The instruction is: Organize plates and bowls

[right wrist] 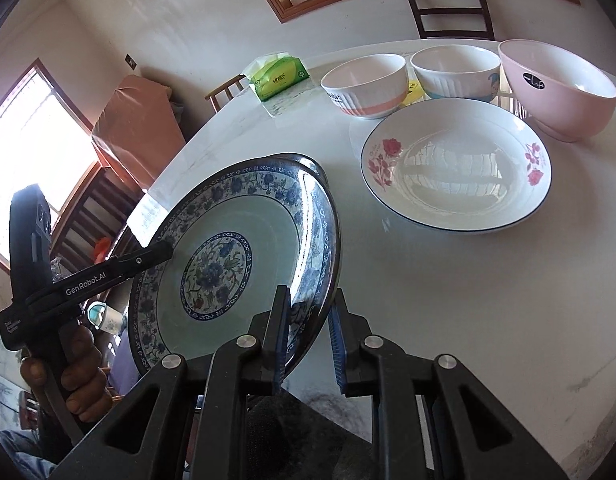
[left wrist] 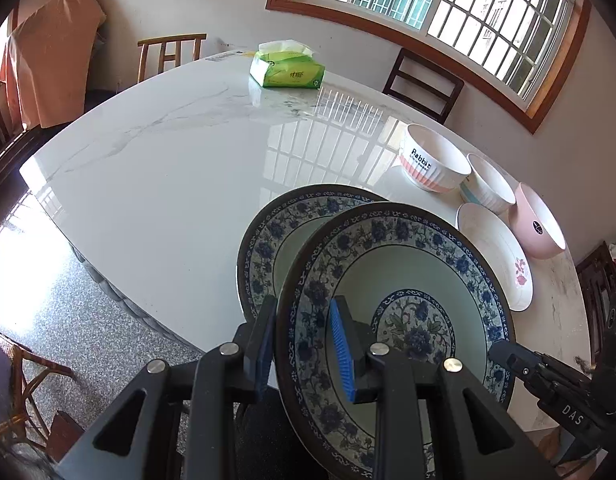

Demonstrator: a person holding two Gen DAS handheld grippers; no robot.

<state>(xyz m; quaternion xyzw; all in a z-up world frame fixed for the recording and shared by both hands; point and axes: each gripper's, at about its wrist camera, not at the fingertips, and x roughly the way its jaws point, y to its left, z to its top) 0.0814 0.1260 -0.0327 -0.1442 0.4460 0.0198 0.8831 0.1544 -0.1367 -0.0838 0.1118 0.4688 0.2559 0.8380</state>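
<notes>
My left gripper (left wrist: 304, 354) is shut on the rim of a blue-and-white floral plate (left wrist: 403, 280), held tilted above a second matching plate (left wrist: 276, 240) on the white table (left wrist: 168, 168). My right gripper (right wrist: 308, 344) straddles the opposite rim of the held plate (right wrist: 228, 256); a gap shows beside its right finger, so it looks open. The left gripper's finger (right wrist: 148, 258) rests on the plate's far rim. A white rose plate (right wrist: 455, 168), a white-and-peach bowl (right wrist: 363, 84), a white-and-blue bowl (right wrist: 455, 72) and a pink bowl (right wrist: 559, 88) sit on the table beyond.
A green tissue pack (left wrist: 286, 70) lies at the far side of the table. Wooden chairs (left wrist: 423, 84) stand around it under a barred window (left wrist: 447, 4). The table edge drops to a speckled floor (left wrist: 68, 300) at left.
</notes>
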